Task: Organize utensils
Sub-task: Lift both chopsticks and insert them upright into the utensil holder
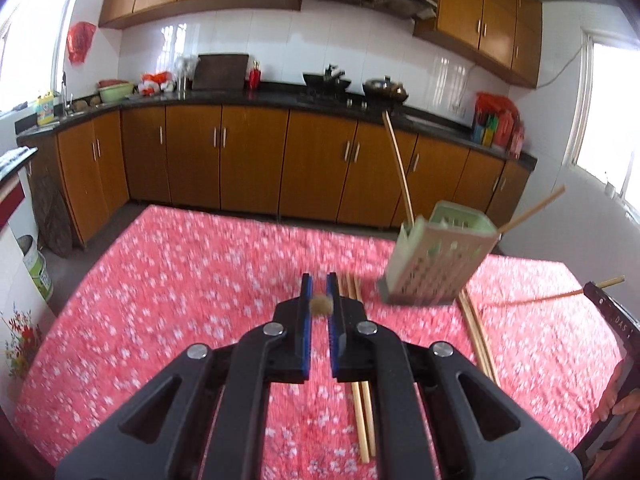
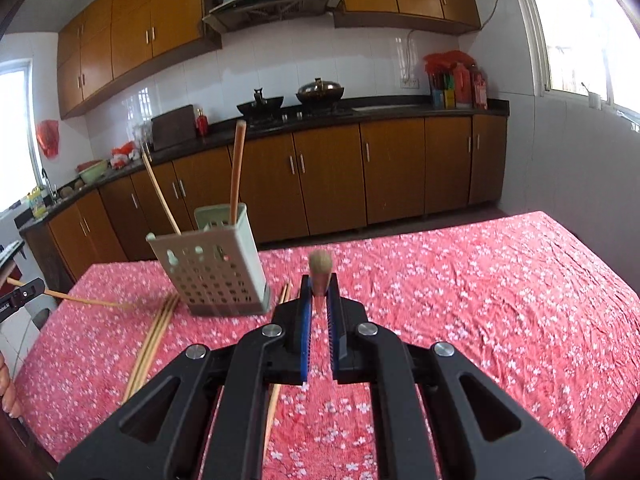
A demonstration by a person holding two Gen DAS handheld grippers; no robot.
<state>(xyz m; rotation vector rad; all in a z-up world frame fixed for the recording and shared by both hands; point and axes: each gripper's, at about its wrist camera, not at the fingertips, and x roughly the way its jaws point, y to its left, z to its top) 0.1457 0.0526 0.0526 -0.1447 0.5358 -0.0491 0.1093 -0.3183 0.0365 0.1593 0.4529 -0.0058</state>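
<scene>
Two chopsticks already stand in the green holder (image 2: 212, 268) on the desk (image 2: 480, 300); several loose chopsticks (image 2: 154, 336) lie just beside it. Each hand-held gripper, left (image 1: 320, 298) and right (image 2: 319, 292), is pinching one chopstick end-on, so I judge the task is partly done.

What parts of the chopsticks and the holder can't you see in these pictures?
- Left wrist view: the chopstick gripped by the left gripper shows only its blunt end; the fingers hide its length.
- Right wrist view: same for the chopstick in the right gripper.
- Both views: the chopstick holder looks smeared by blur; its walls hide the lower ends of the chopsticks inside.
</scene>
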